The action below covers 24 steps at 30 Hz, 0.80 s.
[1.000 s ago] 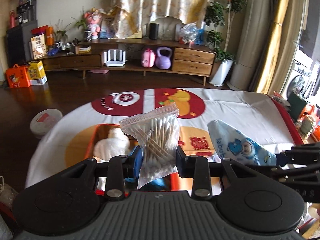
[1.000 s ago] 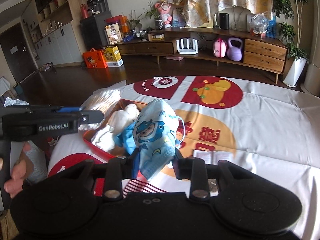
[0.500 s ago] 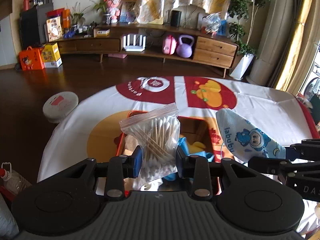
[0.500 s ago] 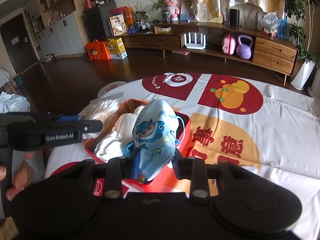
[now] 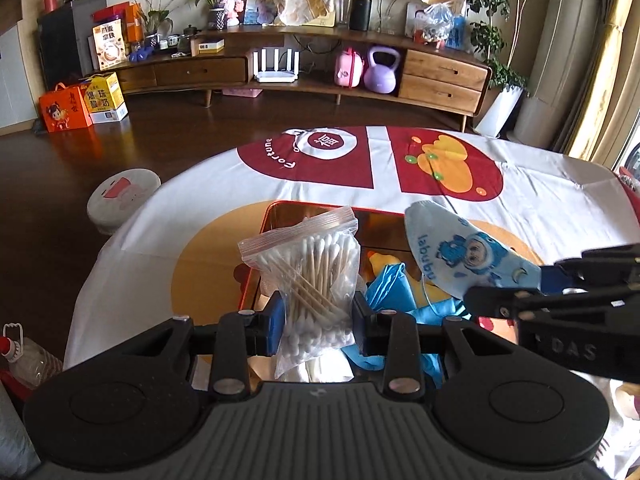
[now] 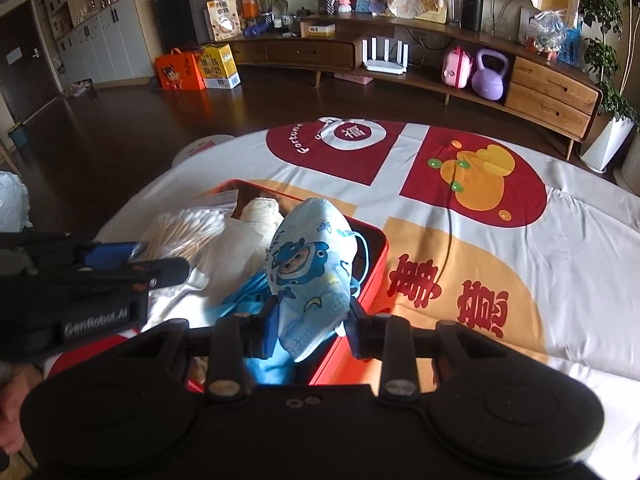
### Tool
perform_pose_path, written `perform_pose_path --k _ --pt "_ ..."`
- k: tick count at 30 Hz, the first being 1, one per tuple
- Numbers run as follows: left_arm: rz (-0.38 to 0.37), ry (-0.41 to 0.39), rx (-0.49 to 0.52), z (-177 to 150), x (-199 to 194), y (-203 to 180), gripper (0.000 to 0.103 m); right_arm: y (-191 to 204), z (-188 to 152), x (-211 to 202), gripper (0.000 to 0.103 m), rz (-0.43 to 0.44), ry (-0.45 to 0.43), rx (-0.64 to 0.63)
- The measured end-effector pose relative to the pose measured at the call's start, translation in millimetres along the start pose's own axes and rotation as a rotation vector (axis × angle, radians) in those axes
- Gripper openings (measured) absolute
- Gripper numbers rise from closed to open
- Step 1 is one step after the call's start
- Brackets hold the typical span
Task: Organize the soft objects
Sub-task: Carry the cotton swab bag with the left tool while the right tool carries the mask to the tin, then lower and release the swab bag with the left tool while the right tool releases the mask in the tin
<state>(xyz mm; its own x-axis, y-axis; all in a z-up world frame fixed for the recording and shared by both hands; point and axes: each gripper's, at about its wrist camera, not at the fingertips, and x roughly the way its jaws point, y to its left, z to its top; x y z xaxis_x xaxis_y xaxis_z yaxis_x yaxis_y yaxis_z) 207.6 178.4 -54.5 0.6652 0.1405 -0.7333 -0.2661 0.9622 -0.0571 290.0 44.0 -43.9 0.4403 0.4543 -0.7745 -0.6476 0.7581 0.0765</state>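
My left gripper point(image 5: 319, 318) is shut on a clear zip bag of cotton swabs point(image 5: 310, 276), held over the open red box point(image 5: 312, 211). That bag point(image 6: 188, 228) and the left gripper point(image 6: 132, 258) show at the left of the right wrist view. My right gripper point(image 6: 312, 320) is shut on a blue cartoon face mask point(image 6: 310, 264), which hangs over the red box's point(image 6: 374, 276) right side. In the left wrist view the mask point(image 5: 464, 254) sticks out from the right gripper point(image 5: 532, 284). Inside the box lie white cloth point(image 6: 236, 248), a rolled bandage point(image 6: 262, 210) and blue fabric point(image 5: 394, 288).
The box stands on a table under a white cloth with red and orange prints point(image 6: 472, 184). Dark wooden floor point(image 5: 120, 152) lies beyond, with a white round robot vacuum point(image 5: 122, 194) near the table's left edge. A long wooden sideboard point(image 5: 320, 68) lines the far wall.
Both grippers have moved forward and down with their loads, closer over the red box. The box's inside now fills more of both views.
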Motion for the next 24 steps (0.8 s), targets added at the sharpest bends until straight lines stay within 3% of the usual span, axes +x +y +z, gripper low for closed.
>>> perform_pose_path --k 24 --pt "-0.001 0.067 -0.01 -4 46 4 0.033 13 4 54 0.038 -0.053 0.064 -0.077"
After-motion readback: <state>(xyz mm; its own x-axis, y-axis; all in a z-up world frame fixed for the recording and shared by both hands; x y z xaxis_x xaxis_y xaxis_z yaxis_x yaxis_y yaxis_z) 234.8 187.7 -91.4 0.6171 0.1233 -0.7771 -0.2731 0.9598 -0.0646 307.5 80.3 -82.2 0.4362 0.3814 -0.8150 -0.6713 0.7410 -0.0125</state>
